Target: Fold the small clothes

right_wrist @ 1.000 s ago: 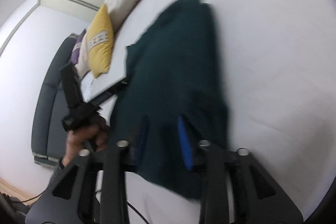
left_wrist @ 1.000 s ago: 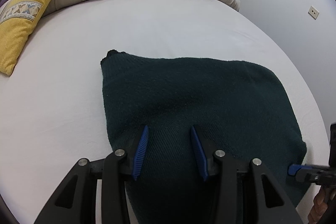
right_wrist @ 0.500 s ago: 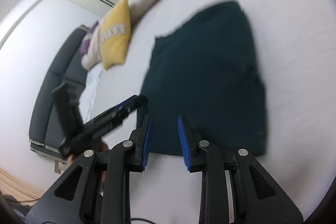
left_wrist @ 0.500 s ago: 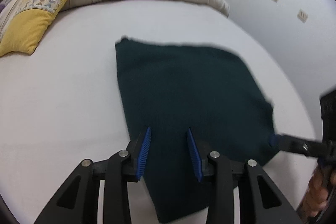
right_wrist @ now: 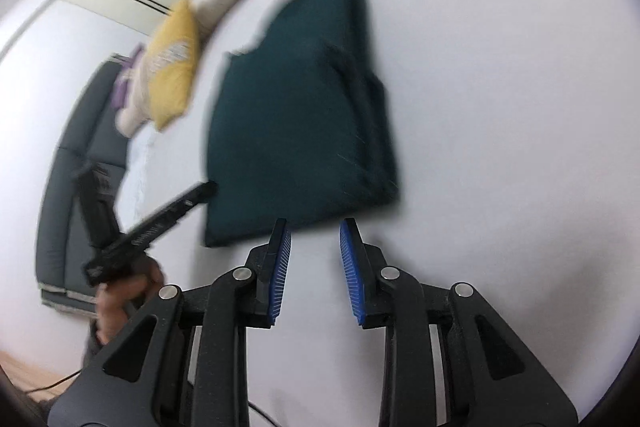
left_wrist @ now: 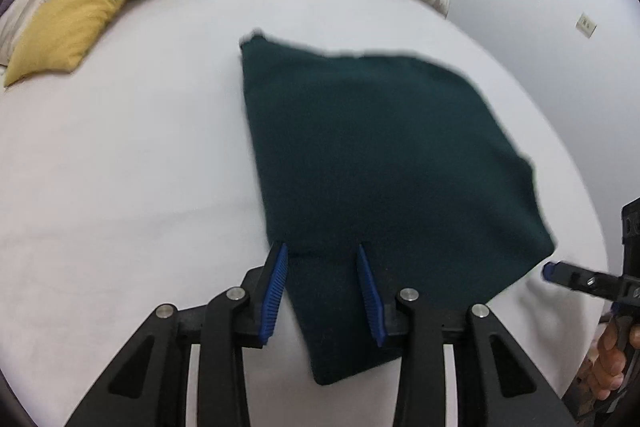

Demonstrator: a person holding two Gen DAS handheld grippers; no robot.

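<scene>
Lying flat on the white bed (left_wrist: 120, 167), the dark green garment (left_wrist: 380, 155) now reads as a folded stack, with layered edges showing along its right side in the right wrist view (right_wrist: 296, 115). A second ago both grippers were down on the cloth; now both have backed off it and hang above the bed at the garment's near edge. The left gripper (left_wrist: 322, 291) has its jaws parted to a moderate gap after narrowing a little over the past second. The near corner of the garment shows between its blue pads (left_wrist: 276, 291), but the cloth lies on the sheet below them and nothing is pinched. The right gripper (right_wrist: 314, 271) has just been opening slightly. Its jaws stand at a narrow gap over bare sheet, with the garment's near edge just ahead of its tips and nothing between them. Seen from the left wrist, the right gripper's tip (left_wrist: 560, 273) sits just beside the garment's right corner, apart from it.

I judge that a fold has just been laid down and let go. The piece looks compact, though its far edge is uneven near the yellow pillow (left_wrist: 80, 11) side, so one more fold or a smoothing pass may yet be wanted.
</scene>
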